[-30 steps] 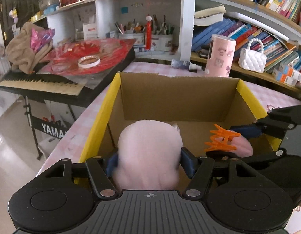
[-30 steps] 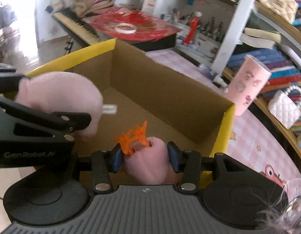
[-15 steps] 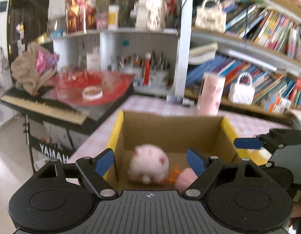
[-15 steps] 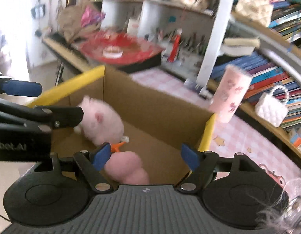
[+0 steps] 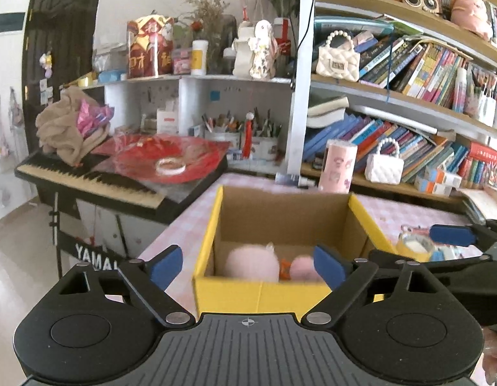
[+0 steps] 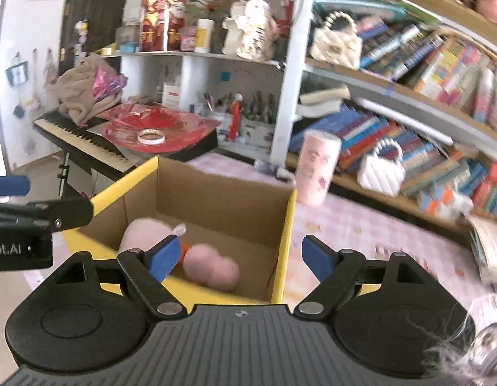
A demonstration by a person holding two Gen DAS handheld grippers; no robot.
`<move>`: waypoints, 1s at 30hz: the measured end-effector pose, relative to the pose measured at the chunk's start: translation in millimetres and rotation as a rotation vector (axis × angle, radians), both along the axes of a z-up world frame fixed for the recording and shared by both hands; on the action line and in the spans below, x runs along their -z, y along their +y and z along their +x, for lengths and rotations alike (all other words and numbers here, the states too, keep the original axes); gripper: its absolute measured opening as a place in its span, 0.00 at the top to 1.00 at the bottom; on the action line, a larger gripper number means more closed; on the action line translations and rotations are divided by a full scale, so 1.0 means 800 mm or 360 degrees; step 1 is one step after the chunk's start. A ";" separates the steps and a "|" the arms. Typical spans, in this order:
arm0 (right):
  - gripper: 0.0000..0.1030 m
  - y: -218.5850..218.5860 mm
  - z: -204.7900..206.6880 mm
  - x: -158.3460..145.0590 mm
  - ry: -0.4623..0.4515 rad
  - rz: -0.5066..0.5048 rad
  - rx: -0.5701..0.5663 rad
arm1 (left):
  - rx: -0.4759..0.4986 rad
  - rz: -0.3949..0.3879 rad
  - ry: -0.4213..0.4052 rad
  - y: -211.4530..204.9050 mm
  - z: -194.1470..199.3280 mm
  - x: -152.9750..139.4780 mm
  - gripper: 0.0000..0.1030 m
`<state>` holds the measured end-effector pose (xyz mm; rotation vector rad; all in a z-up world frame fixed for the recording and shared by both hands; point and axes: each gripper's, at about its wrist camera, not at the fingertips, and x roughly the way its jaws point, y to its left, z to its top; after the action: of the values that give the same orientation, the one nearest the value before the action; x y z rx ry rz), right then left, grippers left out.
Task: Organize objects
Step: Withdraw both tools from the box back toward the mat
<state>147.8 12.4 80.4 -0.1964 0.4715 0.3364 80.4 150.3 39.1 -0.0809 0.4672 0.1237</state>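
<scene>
A yellow-edged cardboard box [image 5: 258, 289] [image 6: 282, 241] stands on the pink checked table. Inside lie a pale pink plush ball [image 5: 251, 263] [image 6: 142, 233], a darker pink plush [image 5: 301, 267] [image 6: 213, 268] and an orange hair claw [image 5: 284, 269] between them. My left gripper [image 5: 248, 262] is open and empty, held back above the box's near wall. My right gripper [image 6: 237, 257] is open and empty, above the box's near right corner. The right gripper's blue fingertip [image 5: 451, 235] shows at the right of the left wrist view.
A pink patterned cup [image 5: 340, 165] [image 6: 317, 167] stands behind the box. A tape roll [image 5: 414, 246] lies on the table to the right. A keyboard piano [image 5: 97, 183] with red plastic stands to the left. Bookshelves with white handbags [image 5: 383, 165] fill the back.
Both grippers let go of the plush toys, which dropped into the box. Both grippers opened and pulled up and back away from the box.
</scene>
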 end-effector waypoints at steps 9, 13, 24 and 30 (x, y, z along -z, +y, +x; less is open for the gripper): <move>0.17 -0.004 -0.071 0.041 0.0196 -0.0029 0.0201 | -0.0063 0.0007 0.0182 0.006 -0.058 0.034 0.07; 0.16 0.000 -0.100 0.055 0.0245 -0.0068 0.0214 | -0.0062 -0.0038 0.0215 0.010 -0.075 0.039 0.07; 0.13 -0.027 -0.160 0.069 0.0279 -0.0056 0.0375 | 0.0148 -0.0005 0.0326 -0.021 -0.110 0.060 0.06; 0.13 -0.058 -0.184 0.072 0.0310 -0.0053 0.0528 | 0.0302 -0.0013 0.0345 -0.048 -0.111 0.064 0.06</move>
<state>0.8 -33.9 22.5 -0.1151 0.6918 0.0219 -8.1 111.8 -11.8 -0.0306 0.6889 -0.0568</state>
